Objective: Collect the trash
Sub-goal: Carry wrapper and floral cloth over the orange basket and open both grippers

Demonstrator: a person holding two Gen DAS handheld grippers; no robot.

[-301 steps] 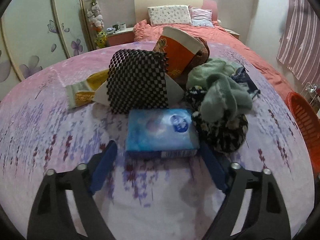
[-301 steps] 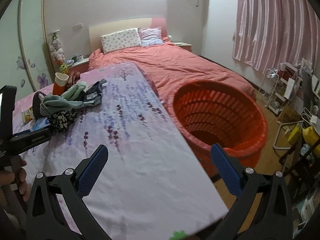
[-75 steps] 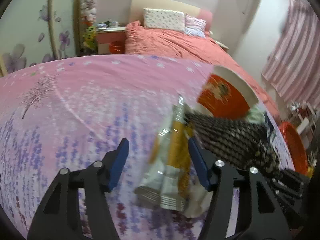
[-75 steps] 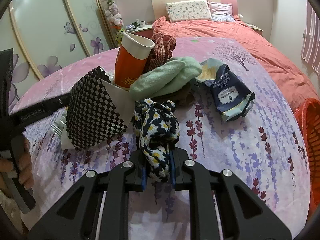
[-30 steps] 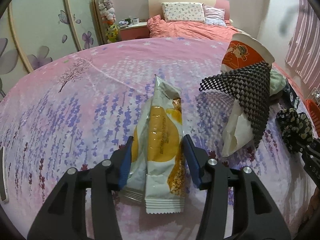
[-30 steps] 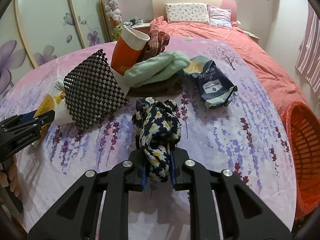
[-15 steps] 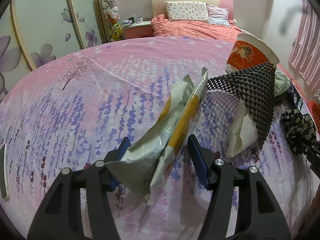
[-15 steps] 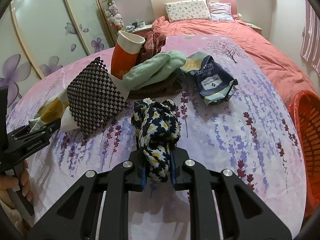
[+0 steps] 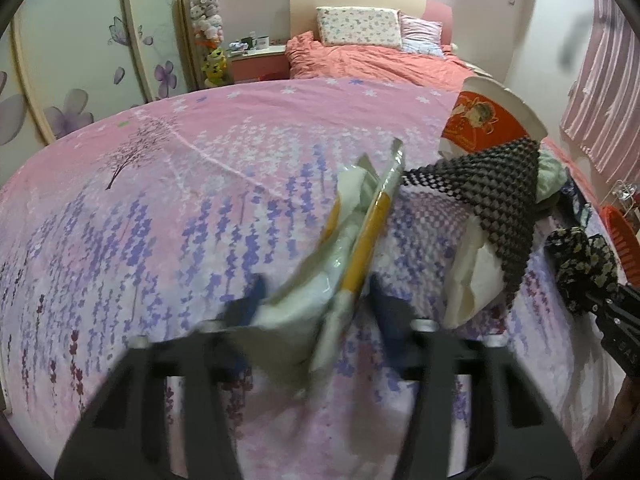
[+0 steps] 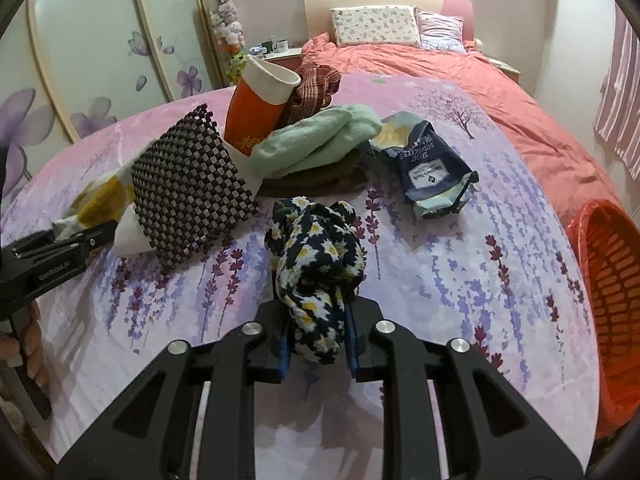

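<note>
The left hand-held gripper (image 9: 316, 300) has just been closing its jaws on the yellow and white snack wrapper (image 9: 360, 232), which sits between them. The wrapper's long side runs straight away from this gripper, tipped up and to the right. The right hand-held gripper (image 10: 316, 340) is squeezed tight on a flowery cloth (image 10: 316, 256). The orange basket (image 10: 608, 304) is far off past the right gripper, so I think the wrapper must go across that way.

left gripper (image 9: 316, 300) closing, yellow wrapper (image 9: 360, 236) tilted up
</note>
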